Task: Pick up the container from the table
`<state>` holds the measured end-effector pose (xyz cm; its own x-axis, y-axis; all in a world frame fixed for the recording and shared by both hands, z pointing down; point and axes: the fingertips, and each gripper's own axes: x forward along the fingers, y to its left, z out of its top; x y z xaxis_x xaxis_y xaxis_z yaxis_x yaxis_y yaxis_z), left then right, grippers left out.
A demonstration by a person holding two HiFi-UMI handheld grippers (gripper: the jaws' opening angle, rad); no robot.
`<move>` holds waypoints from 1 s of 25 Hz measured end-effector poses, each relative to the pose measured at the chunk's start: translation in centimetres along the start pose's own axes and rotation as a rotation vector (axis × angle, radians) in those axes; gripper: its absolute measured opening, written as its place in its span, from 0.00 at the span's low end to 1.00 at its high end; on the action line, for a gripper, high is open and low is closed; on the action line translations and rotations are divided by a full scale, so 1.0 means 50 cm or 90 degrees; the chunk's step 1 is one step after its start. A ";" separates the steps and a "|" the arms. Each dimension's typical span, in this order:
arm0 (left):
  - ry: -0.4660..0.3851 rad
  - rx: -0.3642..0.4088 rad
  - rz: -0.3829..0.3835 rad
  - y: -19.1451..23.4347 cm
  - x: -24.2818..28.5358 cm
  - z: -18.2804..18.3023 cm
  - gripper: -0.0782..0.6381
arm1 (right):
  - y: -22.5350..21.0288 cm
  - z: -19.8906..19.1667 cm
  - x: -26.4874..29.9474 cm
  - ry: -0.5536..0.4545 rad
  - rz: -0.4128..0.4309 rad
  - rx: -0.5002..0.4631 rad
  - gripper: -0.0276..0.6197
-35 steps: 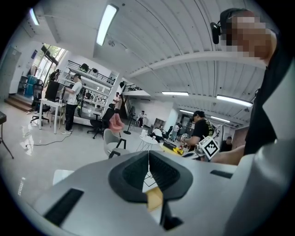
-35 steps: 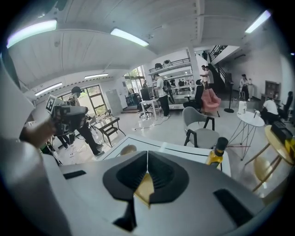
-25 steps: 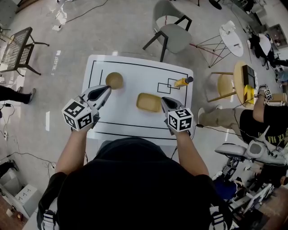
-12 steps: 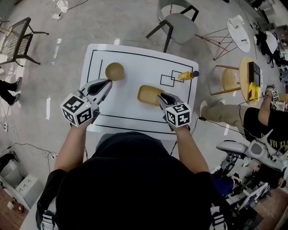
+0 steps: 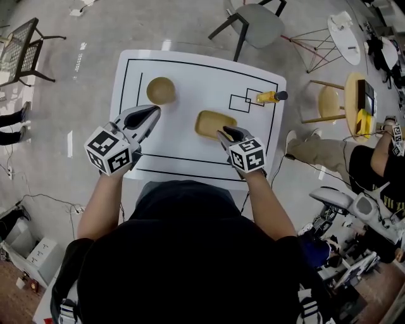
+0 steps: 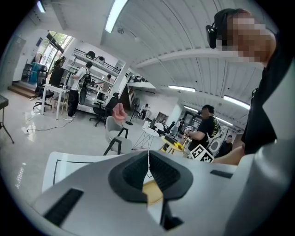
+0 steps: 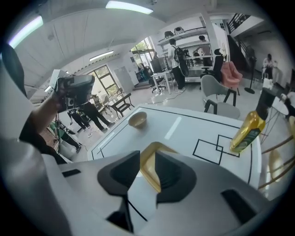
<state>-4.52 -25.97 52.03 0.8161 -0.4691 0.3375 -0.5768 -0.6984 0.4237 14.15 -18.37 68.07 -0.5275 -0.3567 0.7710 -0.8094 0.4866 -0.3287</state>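
While your right gripper (image 5: 226,133) hangs over the near-right corner of the shallow mustard-yellow rectangular container (image 5: 212,121), its jaws stand apart, having just been opening. The container's near rim shows in the gap between the pads, and neither pad clamps it. Your left gripper (image 5: 152,112) sits well to the left of the container, its jaws together with nothing between them.

Surface: a white rectangular table (image 5: 190,76) marked with a black taped border. The container lies near its middle. A round tan bowl (image 5: 161,90) sits at the far left. A yellow bottle with a black cap (image 5: 271,97) is just beside two overlapping taped squares at the far right.

Room: a pale grey floor (image 5: 76,38), a grey chair (image 5: 256,16) beyond the table, and a person seated at the right (image 5: 373,171).
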 end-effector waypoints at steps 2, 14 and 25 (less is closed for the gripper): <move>0.000 -0.004 -0.001 0.003 0.005 -0.005 0.12 | -0.001 -0.010 0.013 0.011 0.004 0.000 0.22; 0.005 -0.033 -0.001 0.005 0.018 -0.039 0.12 | -0.005 -0.070 0.061 0.087 0.026 -0.035 0.27; 0.006 -0.049 0.007 0.011 0.018 -0.058 0.12 | 0.005 -0.134 0.099 0.161 0.046 -0.091 0.29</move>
<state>-4.20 -25.19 55.00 0.8096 -0.4712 0.3501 -0.5870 -0.6493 0.4836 13.07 -14.68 75.47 -0.4860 -0.1158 0.8662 -0.7183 0.6176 -0.3205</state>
